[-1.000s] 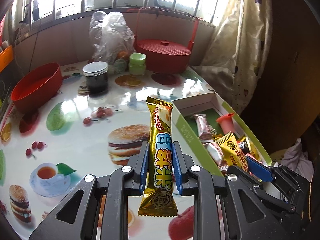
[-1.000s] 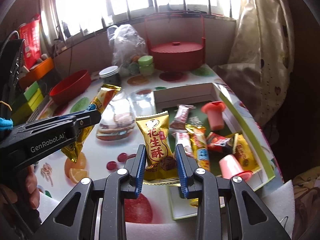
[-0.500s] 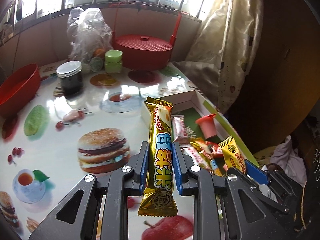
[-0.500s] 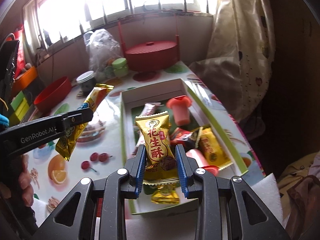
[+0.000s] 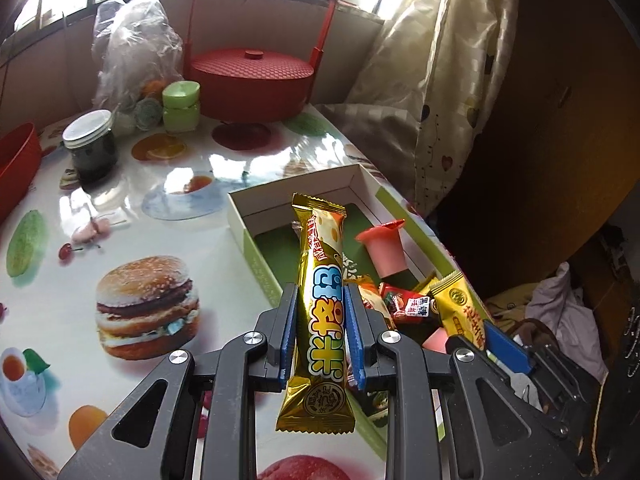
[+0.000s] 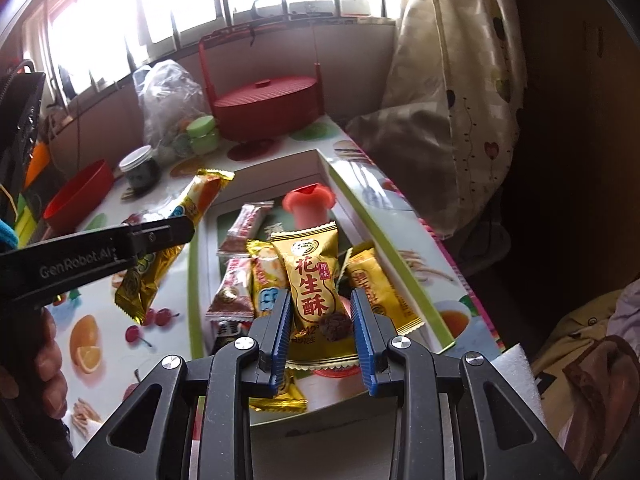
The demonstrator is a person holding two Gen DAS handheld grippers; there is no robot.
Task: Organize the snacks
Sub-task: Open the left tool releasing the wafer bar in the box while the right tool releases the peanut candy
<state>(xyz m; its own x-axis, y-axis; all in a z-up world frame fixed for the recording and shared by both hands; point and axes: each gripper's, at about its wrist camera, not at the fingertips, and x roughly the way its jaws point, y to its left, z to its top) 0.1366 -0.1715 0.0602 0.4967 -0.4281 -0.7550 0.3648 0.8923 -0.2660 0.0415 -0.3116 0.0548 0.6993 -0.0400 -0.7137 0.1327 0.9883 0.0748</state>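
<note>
A: Snacks first. Where are they?

B: The left gripper (image 5: 318, 336) has its fingers clenched on a long gold snack bar (image 5: 322, 280), which stands upright between the blue pads over the near-left edge of the open box (image 5: 256, 204). The right gripper (image 6: 322, 330) has its fingers clamped on a gold peanut-crisp packet (image 6: 314, 280), held above the box's near end.

A: And inside the box?

B: A pink jelly cup (image 6: 308, 206) toward the far end, a small pinkish wrapped bar (image 6: 246, 226) to its left, and several gold and red packets heaped at the near end.

A: What else is on the worktop (image 5: 120, 208)?

B: A lidded red basket (image 5: 250, 78), a green jar (image 5: 181, 106), a dark jar with a white lid (image 5: 91, 146), a clear plastic bag (image 5: 132, 44) and a red bowl (image 6: 78, 196), all at the far side, well apart from the box.
</note>
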